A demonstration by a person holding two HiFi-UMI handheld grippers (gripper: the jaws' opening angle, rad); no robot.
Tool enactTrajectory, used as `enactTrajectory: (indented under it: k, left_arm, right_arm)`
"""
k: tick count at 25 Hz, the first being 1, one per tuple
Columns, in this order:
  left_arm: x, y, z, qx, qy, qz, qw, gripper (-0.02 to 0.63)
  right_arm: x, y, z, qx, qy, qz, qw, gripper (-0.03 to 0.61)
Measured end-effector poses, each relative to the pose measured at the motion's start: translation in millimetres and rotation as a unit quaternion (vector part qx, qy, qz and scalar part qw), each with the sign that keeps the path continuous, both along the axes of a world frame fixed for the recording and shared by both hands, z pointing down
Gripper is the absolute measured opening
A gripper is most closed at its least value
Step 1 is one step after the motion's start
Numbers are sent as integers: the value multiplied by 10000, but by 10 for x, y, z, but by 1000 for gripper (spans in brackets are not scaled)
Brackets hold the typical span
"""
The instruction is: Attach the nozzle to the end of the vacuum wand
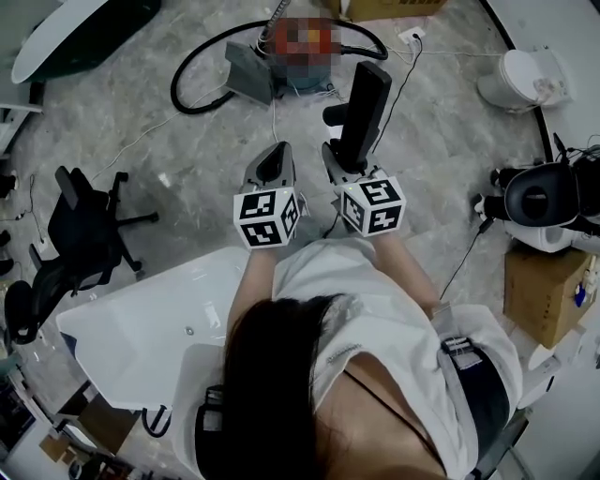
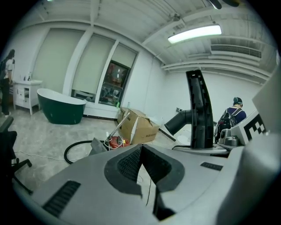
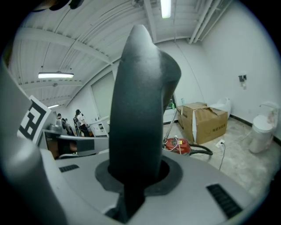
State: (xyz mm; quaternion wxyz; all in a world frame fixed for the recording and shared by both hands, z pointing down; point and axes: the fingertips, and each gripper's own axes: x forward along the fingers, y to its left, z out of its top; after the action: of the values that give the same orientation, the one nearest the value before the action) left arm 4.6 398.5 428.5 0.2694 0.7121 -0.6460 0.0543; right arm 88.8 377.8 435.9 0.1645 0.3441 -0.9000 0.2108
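Black plastic catches the eye from the head view. The nozzle (image 1: 364, 108) stands tall in the right gripper (image 1: 340, 167), and its tongs are squeezed narrow on the nozzle's bottom end. The left gripper (image 1: 275, 155) sits just beside it. The vacuum wand (image 1: 278, 11) is well apart, far ahead, next to a curled black hose (image 1: 192, 75). I think the job has hardly begun, because the nozzle has yet to reach the wand.

The left gripper view shows its tongs pressed shut with nothing in them. The wand leans up from the red vacuum (image 2: 115, 141) toward a cardboard box (image 2: 139, 128). A round neck (image 2: 178, 123) sticks out sideways from the nozzle. That is probably the hole for the wand, so it should face the wand's end and be pushed on straight. The empty left gripper could hold the wand steady.

The right gripper view shows the nozzle filling the middle, with the pads tight on both sides. The grip is low, so the top may wobble.

The hose loop and thin white wires (image 1: 141, 141) lie across the floor on the way. An office chair (image 1: 89, 225) stands off to the left and a toilet (image 1: 514, 80) to the right, both out of the way.
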Motion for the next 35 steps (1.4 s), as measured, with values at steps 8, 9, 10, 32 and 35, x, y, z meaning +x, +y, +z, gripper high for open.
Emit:
enactTrajectory:
  k: [8, 9, 10, 32, 35]
  left_arm:
    - [-128, -37, -96, 108, -16, 376, 9992, 0]
    - [-125, -44, -104, 132, 10, 398, 9991, 0]
    - [-117, -51, -112, 156, 38, 436, 9989, 0]
    - [-294, -711, -170, 359, -76, 102, 9993, 0]
    - [-277, -954, -133, 303, -131, 94, 9994, 0]
  right_arm:
    - [-259, -56, -180, -196, -542, 182, 9982, 61]
    - [-287, -78, -215, -150, -554, 158, 9982, 63]
    - [-304, -105, -242, -95, -538, 151, 9984, 61]
    - [-316, -805, -75, 47, -336, 206, 9992, 63]
    - [-280, -1046, -35, -20, -338, 219, 9992, 63]
